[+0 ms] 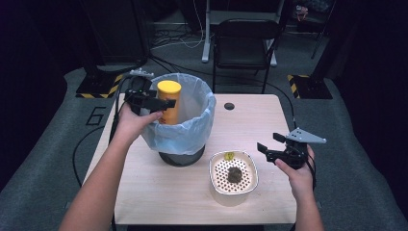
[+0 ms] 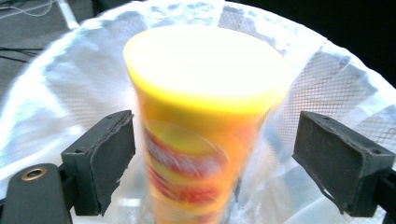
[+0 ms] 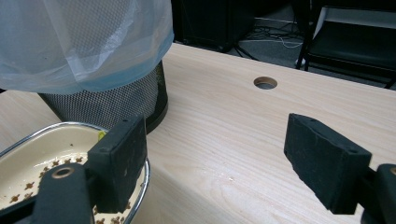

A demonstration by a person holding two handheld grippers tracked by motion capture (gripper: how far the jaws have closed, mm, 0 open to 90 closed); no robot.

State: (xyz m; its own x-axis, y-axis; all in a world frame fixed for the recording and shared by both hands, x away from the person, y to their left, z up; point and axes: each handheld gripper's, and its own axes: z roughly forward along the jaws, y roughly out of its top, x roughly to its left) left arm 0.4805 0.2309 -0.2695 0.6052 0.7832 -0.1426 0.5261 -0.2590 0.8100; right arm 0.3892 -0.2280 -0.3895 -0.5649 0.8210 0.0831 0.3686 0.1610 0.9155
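Two grippers work over a pale wooden table (image 1: 192, 202) whose near edge runs along the bottom of the high view and whose far edge ends just before a dark chair (image 1: 243, 45). At the table's left side stands a mesh bin (image 1: 183, 120) lined with a pale blue plastic bag (image 1: 202, 130); bare wood lies open to its left only in a narrow strip, while the middle and far right of the top are free, broken by a round cable hole (image 1: 229, 106).

On the left, the left gripper (image 1: 166, 103) reaches over the bin's rim. A yellow canister (image 1: 169, 102) with a yellow lid stands upright inside the bag, its top above the rim. In the left gripper view the canister (image 2: 201, 126) sits between the two black jaws, blurred; the left pad is just beside its wall and the right pad stands clearly apart from it, so the jaws are parted and not pressing.

Further right, near the front edge, a cream perforated tray (image 1: 234, 172) holds a dark lump (image 1: 234, 174) and a small yellow-green bit (image 1: 229, 156). Just right of the tray, the right gripper (image 1: 267, 147) hovers with jaws apart and nothing between them; its own view shows bare wood between them, the tray's rim (image 3: 140, 186) behind the left one.
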